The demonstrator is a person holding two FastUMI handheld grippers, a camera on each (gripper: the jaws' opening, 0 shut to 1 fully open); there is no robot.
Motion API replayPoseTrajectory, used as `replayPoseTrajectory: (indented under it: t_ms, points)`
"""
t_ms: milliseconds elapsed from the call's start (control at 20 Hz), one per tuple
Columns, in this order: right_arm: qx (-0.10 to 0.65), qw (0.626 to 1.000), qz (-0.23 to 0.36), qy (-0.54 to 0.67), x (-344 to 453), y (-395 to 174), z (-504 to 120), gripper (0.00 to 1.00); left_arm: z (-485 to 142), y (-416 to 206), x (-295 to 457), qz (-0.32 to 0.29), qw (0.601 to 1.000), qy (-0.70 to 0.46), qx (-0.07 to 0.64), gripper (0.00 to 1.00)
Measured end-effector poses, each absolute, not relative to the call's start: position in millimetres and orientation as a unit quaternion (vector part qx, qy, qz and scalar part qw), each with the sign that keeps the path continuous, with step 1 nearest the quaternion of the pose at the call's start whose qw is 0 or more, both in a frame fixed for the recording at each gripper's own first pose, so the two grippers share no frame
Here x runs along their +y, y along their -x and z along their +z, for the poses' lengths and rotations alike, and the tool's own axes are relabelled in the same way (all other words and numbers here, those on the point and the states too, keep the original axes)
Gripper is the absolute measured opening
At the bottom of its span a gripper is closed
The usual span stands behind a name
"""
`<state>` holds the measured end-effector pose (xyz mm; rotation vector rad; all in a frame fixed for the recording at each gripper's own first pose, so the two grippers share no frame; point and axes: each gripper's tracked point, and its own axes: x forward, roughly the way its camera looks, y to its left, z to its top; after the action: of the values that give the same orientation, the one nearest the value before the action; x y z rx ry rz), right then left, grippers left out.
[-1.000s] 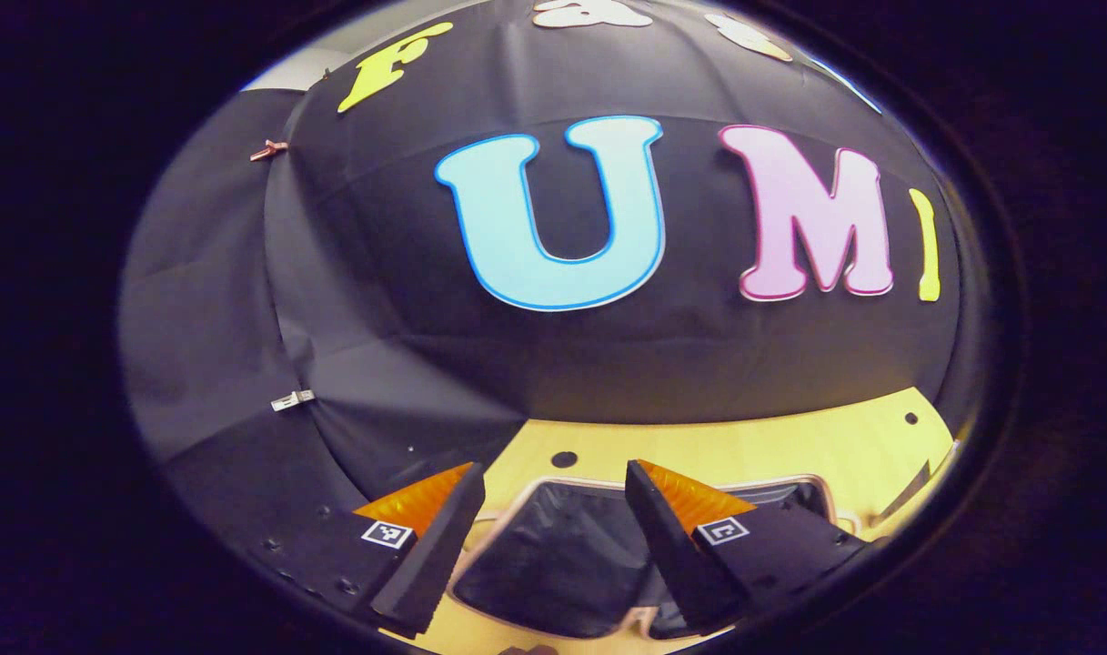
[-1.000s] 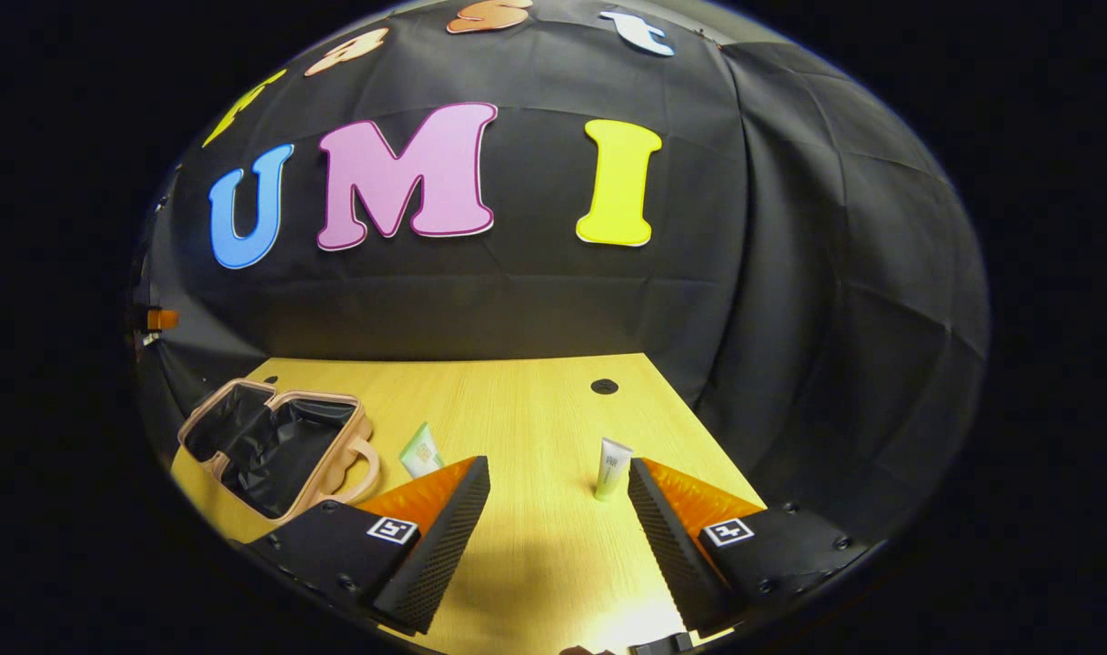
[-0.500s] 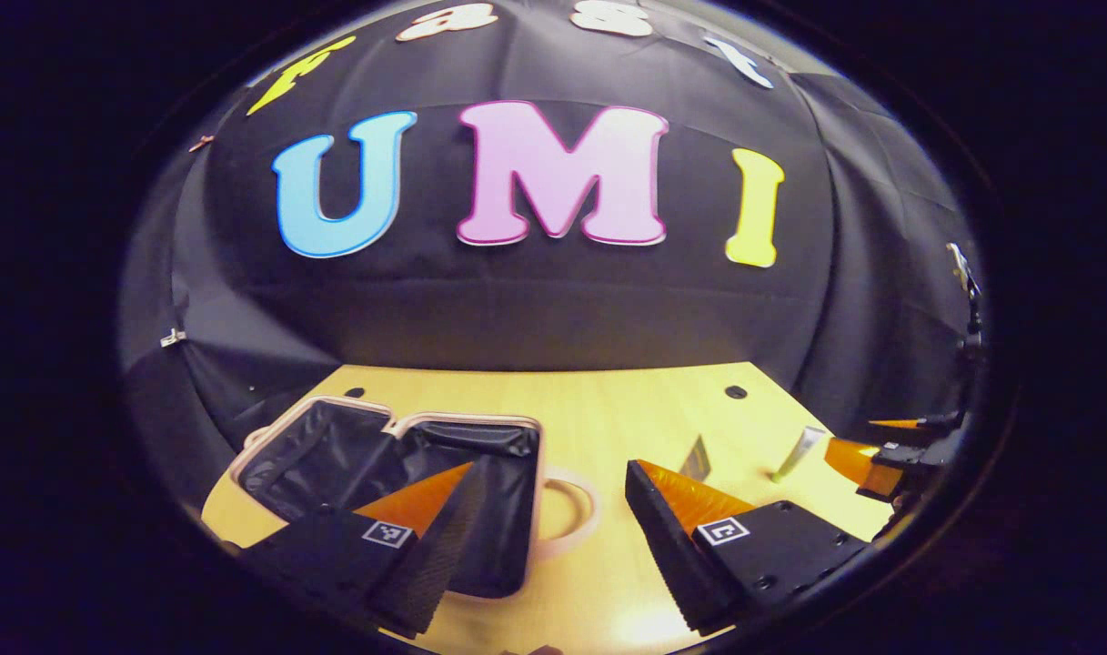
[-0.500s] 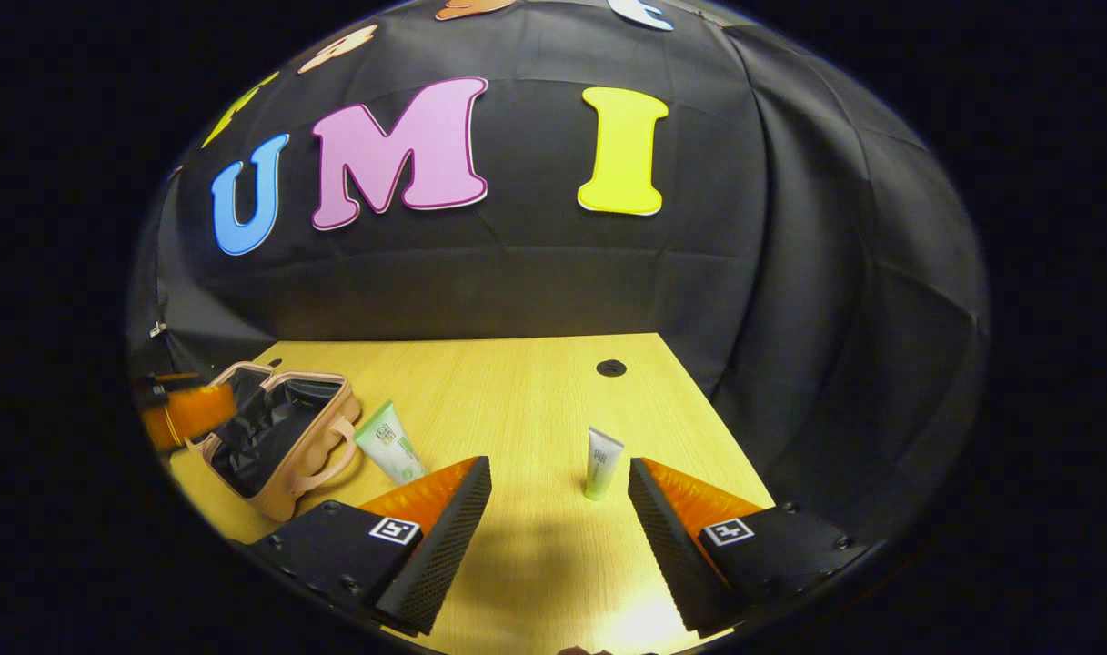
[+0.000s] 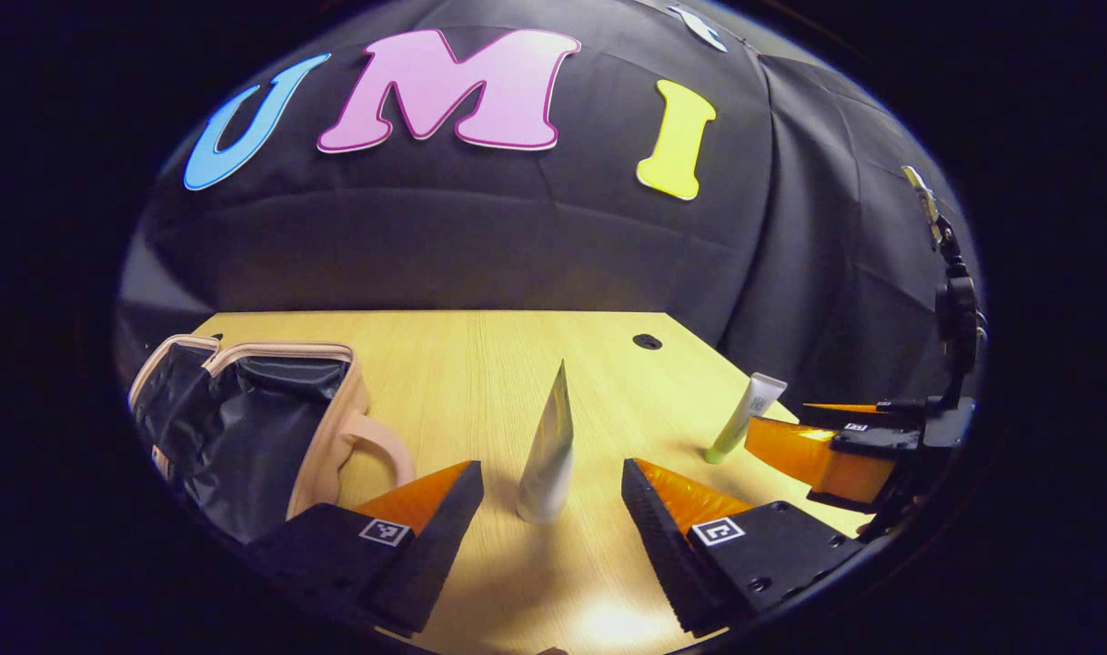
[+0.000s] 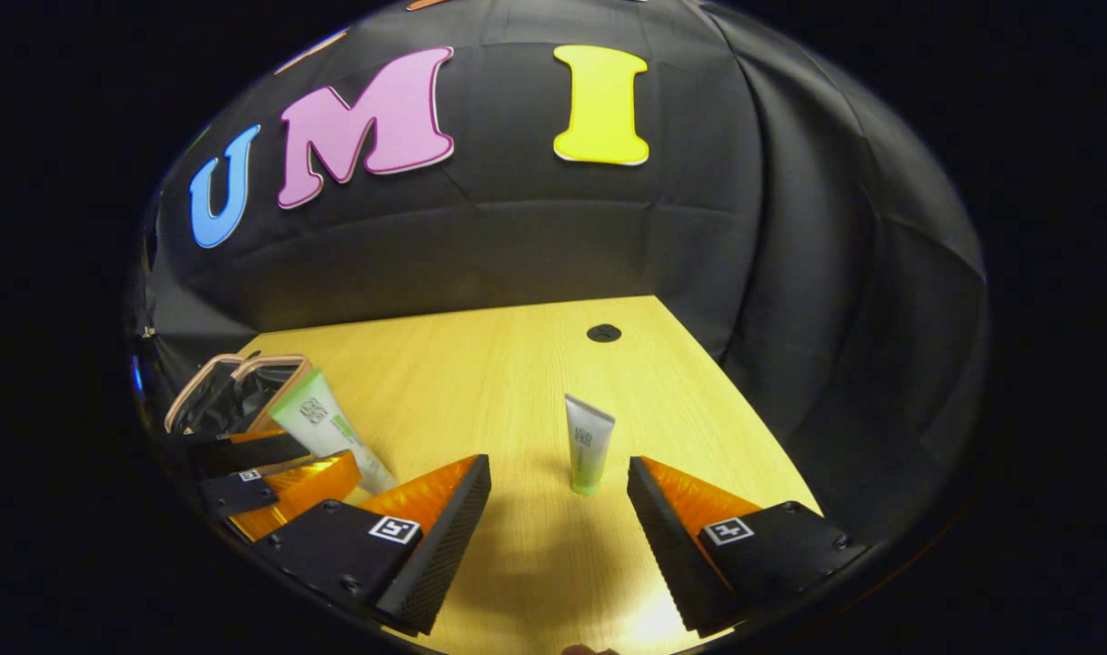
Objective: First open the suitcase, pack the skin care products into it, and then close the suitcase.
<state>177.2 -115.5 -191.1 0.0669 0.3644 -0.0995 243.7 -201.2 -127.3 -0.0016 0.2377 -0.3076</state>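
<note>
Standing just ahead of each gripper's wide-apart jaws, a tube (image 5: 548,455) and smaller tube (image 6: 588,446).

On the bench (image 5: 480,364) the open suitcase (image 5: 244,428) lies at the left of the left gripper view, its handle (image 5: 380,446) toward the middle. A tube (image 5: 550,450) stands upright on its cap just ahead of the left claw (image 5: 550,518), between its spread fingers. A smaller tube (image 5: 744,418) stands farther right, beside the right claw (image 5: 826,437) at the edge of that view.

In the right gripper view the smaller tube (image 6: 588,444) stands just ahead of the right claw (image 6: 558,518), and the larger tube (image 6: 330,428), the left claw (image 6: 271,468) and the suitcase (image 6: 221,391) sit far left.
</note>
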Motion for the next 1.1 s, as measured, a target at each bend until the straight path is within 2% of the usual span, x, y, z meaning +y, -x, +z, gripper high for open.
replayPoseTrajectory:
  t_ms: [200,400,550,750,850,950,1050,1100]
  points:
    - [0.201,0.977,-0.056,-0.039,-119.8,-205.8,-221.0,0.97,-152.7,-278.7,-210.7,-0.142,0.98,-0.003,0.139,0.95]
    - [0.197,0.977,-0.06,-0.048,-120.1,-227.0,-229.7,0.97,-169.7,-290.7,-220.4,-0.127,0.978,-0.02,0.162,0.76]
    - [0.2,0.976,-0.063,-0.052,-121.9,-235.8,-238.4,0.97,-177.0,-293.6,-222.1,-0.117,0.977,-0.028,0.176,0.54]
    - [0.191,0.977,-0.072,-0.058,-129.8,-247.9,-240.4,0.97,-177.8,-294.8,-223.1,-0.121,0.977,-0.027,0.172,0.47]
    - [0.19,0.977,-0.078,-0.06,-134.9,-253.5,-241.9,0.95,-177.2,-294.7,-223.4,-0.127,0.977,-0.029,0.168,0.51]
    - [0.197,0.976,-0.076,-0.059,-135.9,-257.1,-248.0,0.81,-177.9,-295.1,-223.9,-0.128,0.977,-0.036,0.164,0.47]
    - [0.202,0.976,-0.074,-0.042,-138.8,-257.4,-251.2,0.51,-178.4,-295.4,-223.9,-0.126,0.978,-0.036,0.161,0.47]
    - [0.197,0.977,-0.073,-0.034,-140.4,-257.5,-248.5,0.49,-178.6,-295.5,-223.8,-0.127,0.978,-0.035,0.16,0.47]
